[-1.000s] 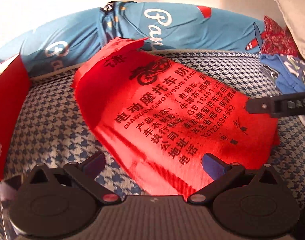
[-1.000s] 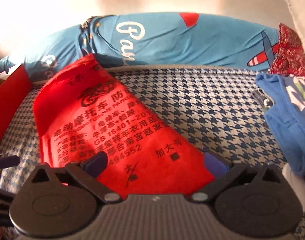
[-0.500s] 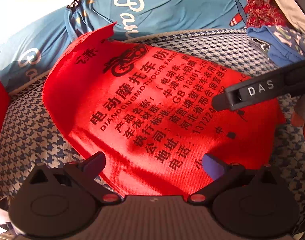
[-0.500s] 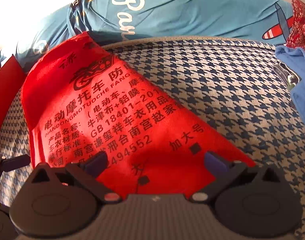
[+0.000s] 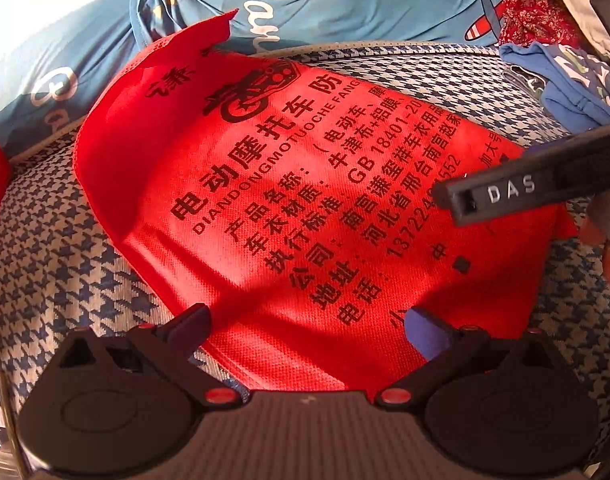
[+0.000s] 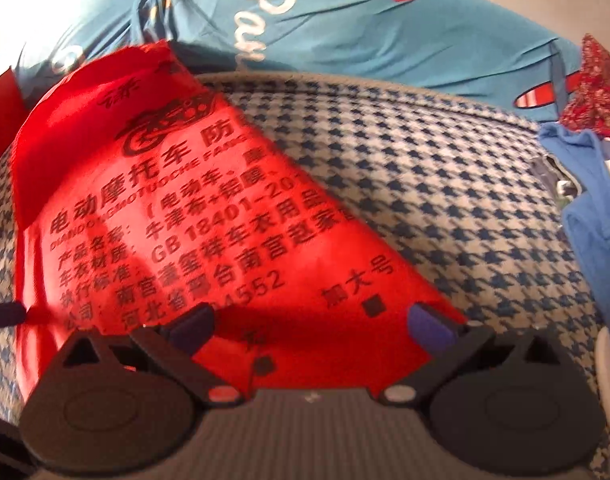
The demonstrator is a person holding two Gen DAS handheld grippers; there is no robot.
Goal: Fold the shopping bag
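Left wrist view showed the red shopping bag (image 5: 305,208) lying flat across the middle of the frame on a blue-and-white houndstooth surface (image 5: 45,280), black printed text facing up and its upper left corner curled upward. The left gripper (image 5: 307,326) sat at the bottom centre, its fingers (image 5: 189,322) spread wide and empty above the bag's near edge. From the right edge a black finger marked "DAS" of the right gripper (image 5: 501,194) reached in over the bag's right side; whether it touched the fabric could not be told. A blue printed cloth (image 5: 345,4) ran along the top, and a blue garment (image 5: 573,88) lay at the upper right.

In the right wrist view the bag (image 6: 193,232) filled the left and centre, slightly blurred. The right gripper (image 6: 311,320) was at the bottom centre, fingers (image 6: 431,326) spread apart over the bag's near corner, pinching nothing
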